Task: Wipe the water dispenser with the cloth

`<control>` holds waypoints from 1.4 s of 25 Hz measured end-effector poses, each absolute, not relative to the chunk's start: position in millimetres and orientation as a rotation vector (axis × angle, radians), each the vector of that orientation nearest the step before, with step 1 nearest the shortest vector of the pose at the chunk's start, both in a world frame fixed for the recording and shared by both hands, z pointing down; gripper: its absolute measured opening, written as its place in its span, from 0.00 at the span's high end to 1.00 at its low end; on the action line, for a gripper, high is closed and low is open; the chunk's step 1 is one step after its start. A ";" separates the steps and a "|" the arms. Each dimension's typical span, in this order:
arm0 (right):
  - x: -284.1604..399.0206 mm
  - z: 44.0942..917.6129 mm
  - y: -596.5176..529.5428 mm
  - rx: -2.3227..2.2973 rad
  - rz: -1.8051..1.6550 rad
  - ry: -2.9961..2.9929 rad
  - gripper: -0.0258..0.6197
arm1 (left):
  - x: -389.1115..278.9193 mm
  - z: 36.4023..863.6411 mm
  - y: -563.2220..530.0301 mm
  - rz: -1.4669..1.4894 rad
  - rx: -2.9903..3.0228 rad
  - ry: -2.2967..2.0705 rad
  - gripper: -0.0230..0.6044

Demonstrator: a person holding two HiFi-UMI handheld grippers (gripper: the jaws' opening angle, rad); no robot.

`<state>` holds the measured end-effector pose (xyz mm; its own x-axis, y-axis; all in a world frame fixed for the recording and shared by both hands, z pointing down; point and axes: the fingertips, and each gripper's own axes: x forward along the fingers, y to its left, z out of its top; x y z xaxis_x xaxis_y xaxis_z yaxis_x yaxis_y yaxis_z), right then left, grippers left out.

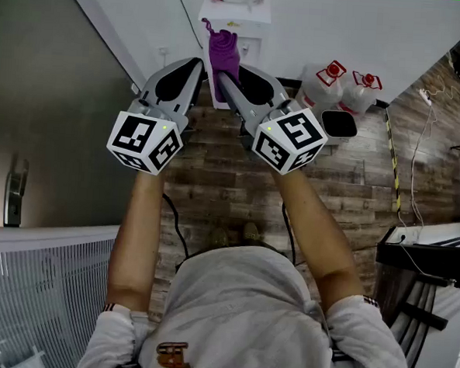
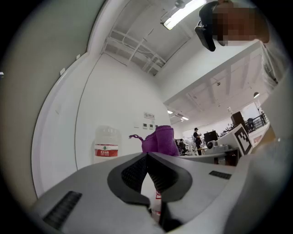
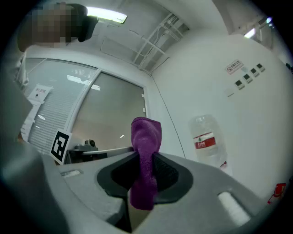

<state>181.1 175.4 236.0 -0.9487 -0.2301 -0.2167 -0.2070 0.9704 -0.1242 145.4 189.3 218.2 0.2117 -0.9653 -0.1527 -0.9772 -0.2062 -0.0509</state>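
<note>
Cloth (image 3: 146, 133), purple and bunched into a narrow roll, is clamped between the jaws of the right gripper (image 3: 145, 159). One end stands up above the jaws and the other hangs below them. In the head view the cloth is raised in front of the white water dispenser (image 1: 238, 22), which stands against the wall. Whether it touches the cabinet cannot be determined. The dispenser's bottle (image 3: 208, 139), with its red label, shows beyond the cloth and to one side of it.

The left gripper (image 2: 147, 156) is held just beside the right one. Its jaws are together at the tips with nothing between them.

Two spare jugs (image 1: 327, 82) with red caps and a black bin (image 1: 339, 124) stand on the wooden floor (image 1: 214, 194) to the dispenser's right.

Step in hand, as judged: the cloth is secured and presented, and wiping is not yet confirmed. The next move calls for pressing the cloth flat against a dispenser surface and stroking across it while maintaining clamp pressure.
</note>
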 end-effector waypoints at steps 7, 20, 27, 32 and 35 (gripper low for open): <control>179.9 239.1 169.2 -0.292 -0.147 2.887 0.82 | 142.9 224.0 183.0 0.117 -2.328 1.903 0.97; 195.4 248.9 142.8 -0.255 -0.123 2.911 0.82 | 146.3 235.9 161.7 0.075 -2.281 1.976 0.97; 180.0 260.9 114.6 -0.219 -0.008 2.969 0.82 | 133.0 244.5 140.2 0.019 -2.249 2.020 0.97; 145.7 268.2 98.2 -0.204 0.041 3.002 0.82 | 99.2 253.4 127.8 0.032 -2.234 2.049 0.97; 115.0 273.8 84.1 -0.227 0.053 3.018 0.82 | 71.2 258.0 117.3 0.051 -2.237 2.050 0.97</control>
